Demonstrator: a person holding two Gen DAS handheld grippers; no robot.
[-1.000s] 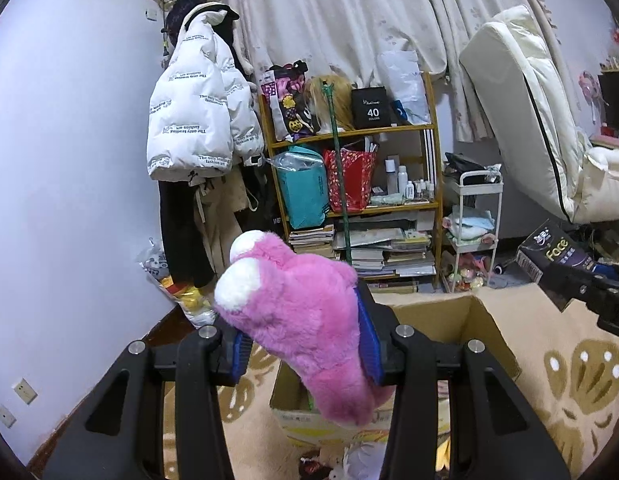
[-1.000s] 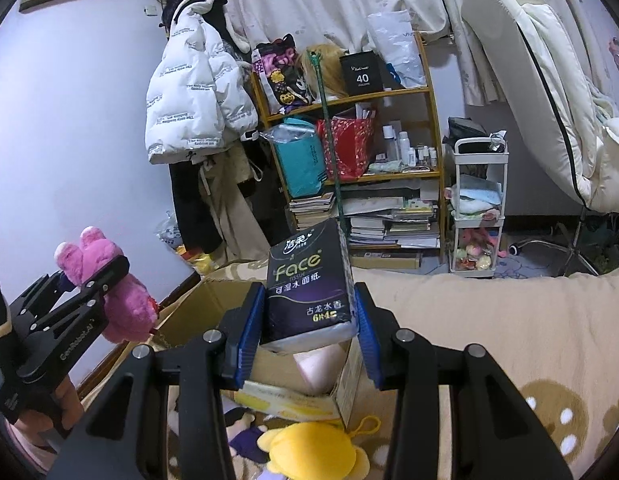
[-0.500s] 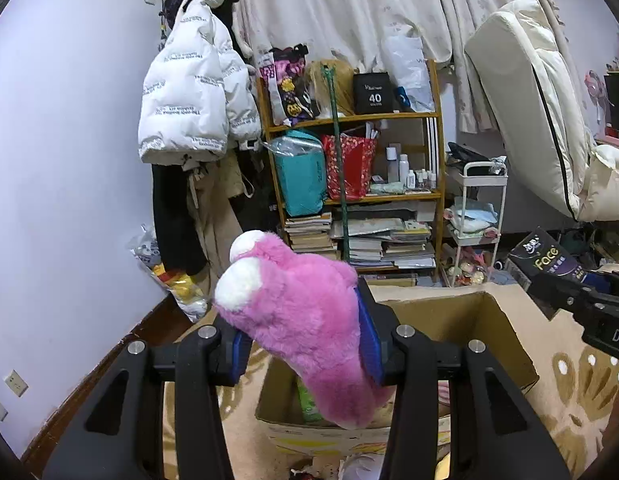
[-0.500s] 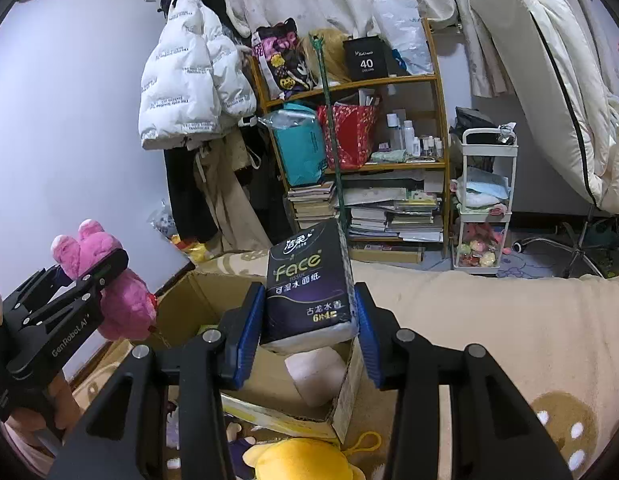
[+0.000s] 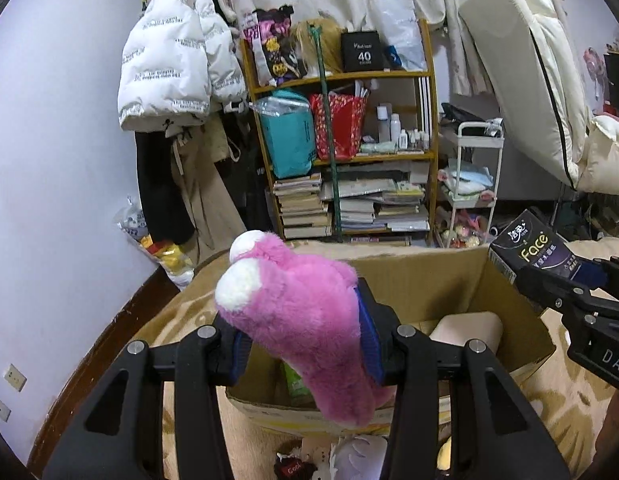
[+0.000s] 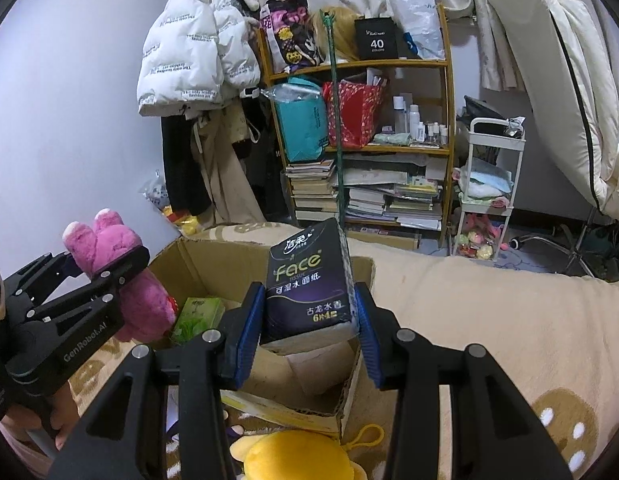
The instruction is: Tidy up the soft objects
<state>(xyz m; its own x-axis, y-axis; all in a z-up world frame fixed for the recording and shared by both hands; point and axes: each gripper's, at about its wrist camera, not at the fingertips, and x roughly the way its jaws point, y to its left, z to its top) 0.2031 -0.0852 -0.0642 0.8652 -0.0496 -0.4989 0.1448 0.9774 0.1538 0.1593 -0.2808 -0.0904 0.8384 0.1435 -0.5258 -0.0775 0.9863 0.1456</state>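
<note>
Cardboard box [image 5: 425,276] open-topped, below and ahead of both tongs: drop target. Left gripper [image 5: 305,336] pinches pink plush [image 5: 301,320], poised over opening. Right gripper [image 6: 309,316] clamps tissue pack [image 6: 309,284] upright over box, ready for release.

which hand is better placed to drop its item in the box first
Probably the right. The right gripper holds the tissue pack directly over the open cardboard box. The left gripper holds the pink plush nearer the box's edge.

Yellow plush [image 6: 297,458] cut by bottom edge, behind gripper arms.
</note>
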